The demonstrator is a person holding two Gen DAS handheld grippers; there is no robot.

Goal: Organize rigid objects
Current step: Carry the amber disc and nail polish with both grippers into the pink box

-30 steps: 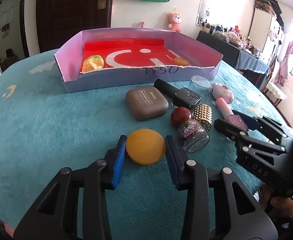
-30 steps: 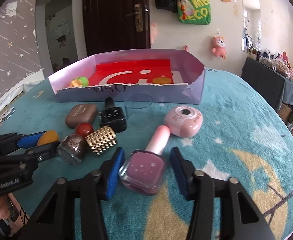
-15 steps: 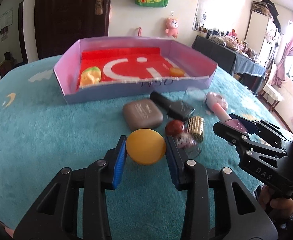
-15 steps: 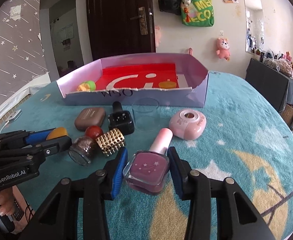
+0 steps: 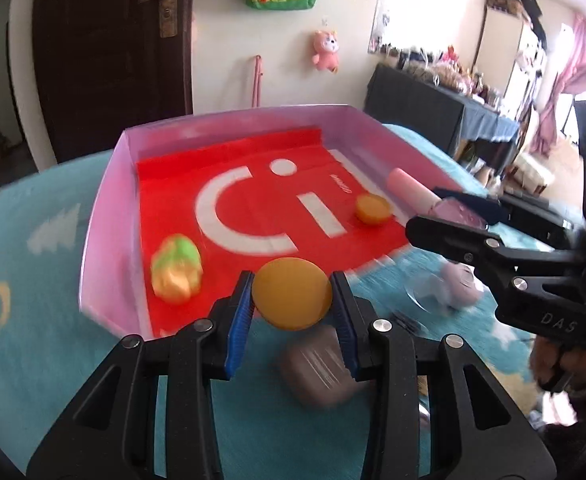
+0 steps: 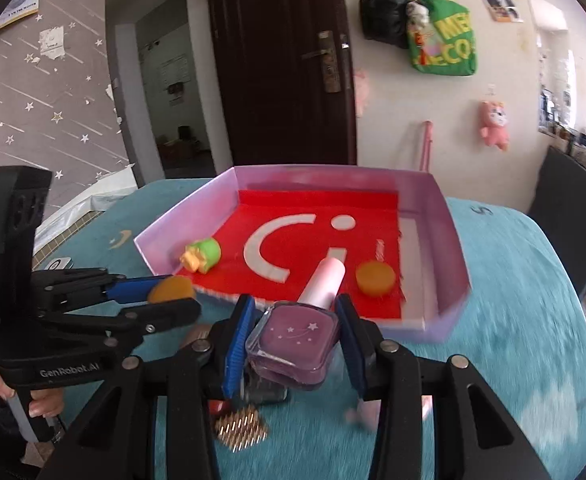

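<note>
Both grippers have risen toward the tray (image 5: 105,216): we hold the orange disc (image 5: 292,293) clamped left, the nail polish bottle (image 6: 297,340) clamped right; two items lie inside at 9 and 3 o'clock, several remain outside.

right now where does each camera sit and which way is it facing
Left wrist: on the left gripper, facing the pink box, holding an orange disc; right gripper and hand show at right.
Right wrist: on the right gripper, facing the box, holding a purple bottle; left gripper at left.
Shared: box, both grippers, green toy.
</note>
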